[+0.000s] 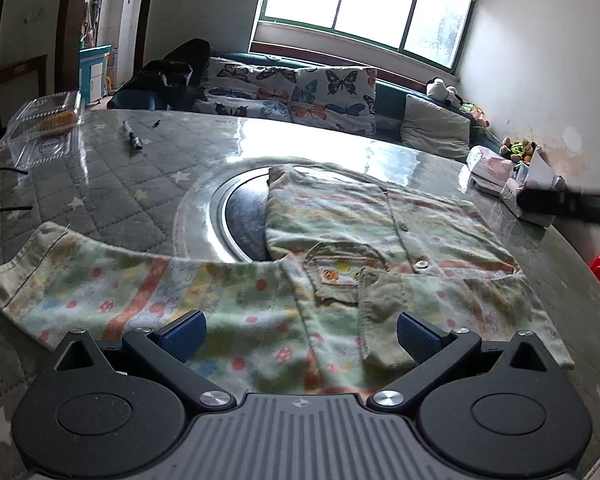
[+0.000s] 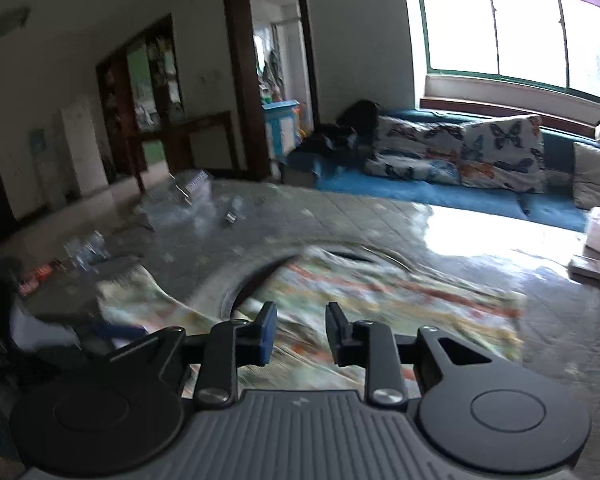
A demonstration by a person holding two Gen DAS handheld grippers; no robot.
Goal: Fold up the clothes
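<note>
Left gripper (image 1: 298,336) wide open, low over shirt's (image 1: 340,240) near hem; sleeve (image 1: 60,280) outstretched toward table's (image 1: 140,184) left edge. Right gripper (image 2: 301,336) slightly parted, empty, above shirt's right side.

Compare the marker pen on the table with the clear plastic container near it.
The marker pen is dark, opaque and slim; the clear plastic container is see-through, broad and boxy. The pen lies flat and bare on the quilted table cover; the container stands taller and has something yellow inside. The pen sits nearer the table's middle, the container at the far left edge. Both rest on the table, apart from the patterned shirt.
</note>
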